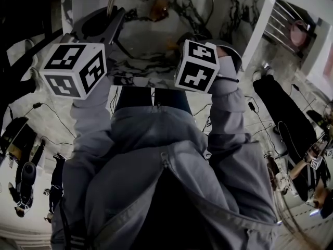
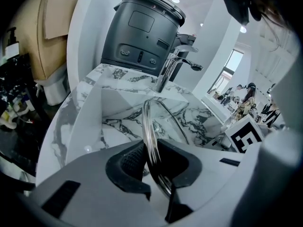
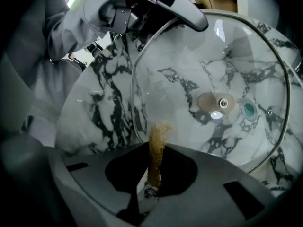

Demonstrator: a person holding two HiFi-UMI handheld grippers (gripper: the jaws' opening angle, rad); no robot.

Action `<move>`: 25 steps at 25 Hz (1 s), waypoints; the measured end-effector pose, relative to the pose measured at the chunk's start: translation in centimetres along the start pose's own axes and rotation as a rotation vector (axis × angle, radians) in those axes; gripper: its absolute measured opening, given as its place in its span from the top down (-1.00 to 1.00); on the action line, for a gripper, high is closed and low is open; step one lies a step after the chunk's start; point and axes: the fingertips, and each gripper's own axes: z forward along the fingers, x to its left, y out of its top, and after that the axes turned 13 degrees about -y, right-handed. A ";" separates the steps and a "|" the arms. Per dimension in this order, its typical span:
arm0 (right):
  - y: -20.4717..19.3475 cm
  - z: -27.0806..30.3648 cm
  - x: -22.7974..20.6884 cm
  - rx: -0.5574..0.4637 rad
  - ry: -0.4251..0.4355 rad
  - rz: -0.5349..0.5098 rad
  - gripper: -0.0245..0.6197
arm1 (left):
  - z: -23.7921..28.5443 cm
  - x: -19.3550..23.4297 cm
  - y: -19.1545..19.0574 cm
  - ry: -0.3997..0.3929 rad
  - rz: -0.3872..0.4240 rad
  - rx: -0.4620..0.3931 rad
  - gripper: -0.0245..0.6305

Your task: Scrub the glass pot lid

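Left gripper [image 2: 154, 163] pinches the glass lid [image 2: 150, 126]; right gripper [image 3: 154, 175] pinches, perhaps, a scrubber [image 3: 158, 143].

White sink [image 3: 106, 103] veined in black. Clear glass lid [image 3: 189, 65] with a silver rim. Tan scrubber [image 3: 156, 148]. White cubes [image 1: 74, 69] bearing black square markers. Grey jacket [image 1: 156, 155]. Dark grey appliance [image 2: 139, 32].

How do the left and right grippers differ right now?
The left gripper clamps the glass lid by its rim, holding it over the marble sink; the right gripper pinches a tan scrub pad. The left one sits at the lid's edge; the right one faces the lid's broad face. Both are shut on something.
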 end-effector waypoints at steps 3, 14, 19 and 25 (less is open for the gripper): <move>1.1 -1.7 0.7 -0.051 0.022 0.006 0.76 | -0.1 0.3 -0.3 0.000 -0.011 0.004 0.69; 2.4 -11.2 -0.1 -0.130 -0.093 0.021 0.76 | -1.1 -1.6 1.0 0.003 -0.013 0.059 0.69; 2.5 -16.7 -0.5 -0.163 -0.179 0.027 0.76 | -1.8 -3.1 1.7 0.019 0.006 0.085 0.70; 2.5 -21.6 -1.0 -0.210 -0.252 0.000 0.76 | -2.2 -4.6 2.3 0.038 0.023 0.117 0.70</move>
